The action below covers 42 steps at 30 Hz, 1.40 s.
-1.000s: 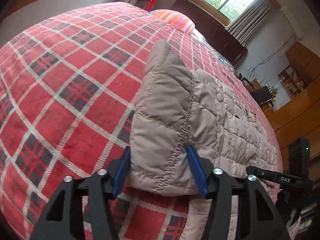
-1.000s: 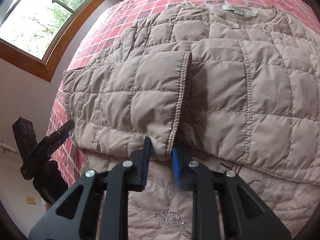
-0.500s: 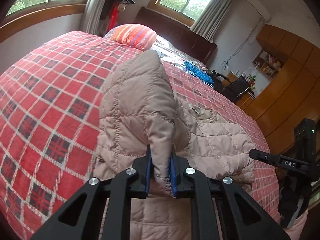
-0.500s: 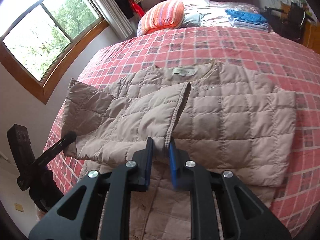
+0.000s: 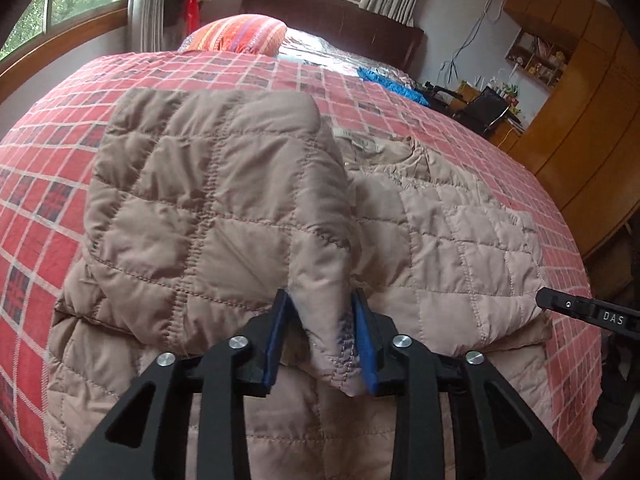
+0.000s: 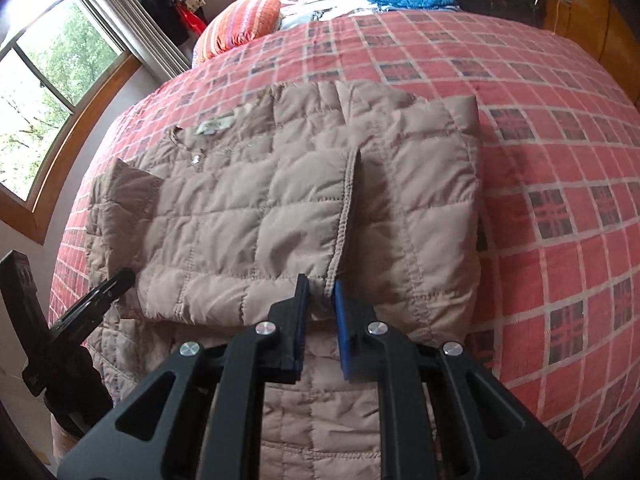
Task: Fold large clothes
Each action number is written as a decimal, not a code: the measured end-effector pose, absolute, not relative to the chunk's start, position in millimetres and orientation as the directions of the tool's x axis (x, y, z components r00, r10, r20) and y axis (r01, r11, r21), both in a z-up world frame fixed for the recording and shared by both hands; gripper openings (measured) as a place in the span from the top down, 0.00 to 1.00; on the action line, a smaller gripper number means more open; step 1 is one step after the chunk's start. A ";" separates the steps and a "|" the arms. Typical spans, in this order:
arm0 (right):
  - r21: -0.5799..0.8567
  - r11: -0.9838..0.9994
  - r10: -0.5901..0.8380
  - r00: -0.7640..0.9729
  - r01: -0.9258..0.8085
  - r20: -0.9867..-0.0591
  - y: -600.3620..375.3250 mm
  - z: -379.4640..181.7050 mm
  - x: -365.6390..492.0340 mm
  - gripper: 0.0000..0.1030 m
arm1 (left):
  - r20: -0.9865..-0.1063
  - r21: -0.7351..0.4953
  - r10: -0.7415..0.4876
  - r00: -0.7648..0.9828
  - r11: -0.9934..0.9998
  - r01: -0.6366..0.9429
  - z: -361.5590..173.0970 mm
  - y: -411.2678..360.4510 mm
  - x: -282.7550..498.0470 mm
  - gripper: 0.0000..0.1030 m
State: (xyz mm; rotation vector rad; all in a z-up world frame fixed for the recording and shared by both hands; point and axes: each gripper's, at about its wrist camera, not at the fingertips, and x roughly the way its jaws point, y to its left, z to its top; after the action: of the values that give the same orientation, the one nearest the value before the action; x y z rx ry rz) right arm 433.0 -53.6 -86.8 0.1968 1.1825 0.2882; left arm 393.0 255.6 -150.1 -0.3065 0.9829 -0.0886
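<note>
quilted jacket [image 5: 224, 208] folded further, left gripper [image 5: 322, 336] jaws parted

We see soft daylight from the windows [image 6: 52, 92], which glare white at the top left. Shadows on the jacket [image 6: 280, 208] are faint. Fisheye bending bulges the bed [image 6: 560, 160], corners go black, and the far room is slightly blurred.

Left gripper [image 5: 322, 334], right gripper [image 6: 322, 320]: black angular frames, blue pads [image 5: 366, 340], round silver screws [image 6: 263, 328], white "DAS" marking.
</note>
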 end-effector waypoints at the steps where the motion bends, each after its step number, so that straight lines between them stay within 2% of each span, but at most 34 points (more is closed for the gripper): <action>1: 0.311 0.944 0.331 0.333 -0.114 -0.883 -56.1 -93.5 432.1 0.84 | -0.808 -0.293 -0.214 0.549 0.954 -0.058 -151.6 256.1 391.0 0.61; 3: 0.355 0.930 0.367 0.322 -0.097 -0.873 -64.6 -100.4 430.9 0.82 | -0.803 -0.310 -0.244 0.544 0.950 -0.032 -146.6 259.8 383.0 0.56; 4: 0.381 0.920 0.389 0.322 -0.090 -0.863 -68.7 -100.9 430.0 0.72 | -0.791 -0.328 -0.267 0.551 0.945 -0.014 -140.9 264.5 377.4 0.52; 6: 0.436 0.896 0.436 0.335 -0.078 -0.835 -79.2 -100.1 431.1 0.61 | -0.757 -0.352 -0.287 0.587 0.936 0.005 -125.0 274.9 364.3 0.48; 7: 0.446 0.892 0.443 0.341 -0.072 -0.829 -83.3 -98.3 431.8 0.61 | -0.737 -0.360 -0.283 0.613 0.933 -0.002 -116.3 284.3 359.4 0.45; 9: 0.453 0.890 0.442 0.352 -0.055 -0.825 -89.6 -97.7 435.8 0.59 | -0.714 -0.367 -0.258 0.651 0.930 -0.033 -104.8 302.8 356.9 0.43; 13: 0.506 0.861 0.491 0.318 -0.038 -0.811 -85.4 -103.2 452.5 0.57 | -0.740 -0.293 -0.144 0.657 0.948 -0.123 -107.0 330.6 371.8 0.43; 15: 0.487 0.872 0.475 0.308 -0.042 -0.824 -77.1 -106.0 457.3 0.62 | -0.764 -0.252 -0.100 0.637 0.956 -0.153 -117.3 337.5 381.4 0.44; 17: 0.471 0.880 0.466 0.293 -0.059 -0.835 -65.5 -107.4 460.4 0.86 | -0.790 -0.215 -0.066 0.609 0.961 -0.175 -129.5 342.3 390.6 0.44; 19: 0.451 0.889 0.451 0.302 -0.074 -0.840 -59.1 -103.4 458.9 0.90 | -0.812 -0.207 -0.053 0.582 0.957 -0.201 -142.5 348.6 397.5 0.44; 22: 0.405 0.911 0.406 0.348 -0.080 -0.845 -58.5 -91.7 454.0 0.91 | -0.819 -0.213 -0.057 0.571 0.954 -0.210 -153.1 356.9 398.5 0.45; 25: 0.373 0.928 0.358 0.309 -0.013 -0.881 -64.7 -103.9 453.8 0.93 | -0.825 -0.182 -0.044 0.564 0.964 -0.192 -159.0 352.3 398.2 0.45; 30: 0.346 0.938 0.337 0.283 -0.022 -0.898 -63.4 -112.1 452.0 0.92 | -0.834 -0.144 -0.025 0.551 0.974 -0.174 -164.5 345.3 401.5 0.44; 32: 0.335 0.942 0.328 0.293 -0.026 -0.898 -65.6 -104.5 447.0 0.88 | -0.836 -0.131 -0.014 0.549 0.976 -0.174 -158.9 344.7 400.0 0.44; 36: 0.305 0.951 0.301 0.380 -0.053 -0.874 -69.7 -69.0 431.4 0.88 | -0.792 -0.133 -0.010 0.610 0.979 -0.157 -129.6 338.6 379.2 0.43; 39: 0.319 0.940 0.342 0.373 -0.123 -0.863 -54.1 -55.0 424.7 0.88 | -0.773 -0.146 -0.043 0.633 0.983 -0.111 -114.4 322.9 369.0 0.39; 42: 0.273 0.947 0.317 0.362 -0.168 -0.877 -33.5 -57.0 421.7 0.87 | -0.786 -0.119 -0.046 0.617 0.990 -0.078 -117.1 304.8 370.9 0.38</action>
State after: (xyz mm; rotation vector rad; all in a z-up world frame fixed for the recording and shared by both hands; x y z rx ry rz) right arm 421.7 -33.5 -57.0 0.1454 1.1598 0.3138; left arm 370.9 304.8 -117.1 -0.1462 0.9070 0.0185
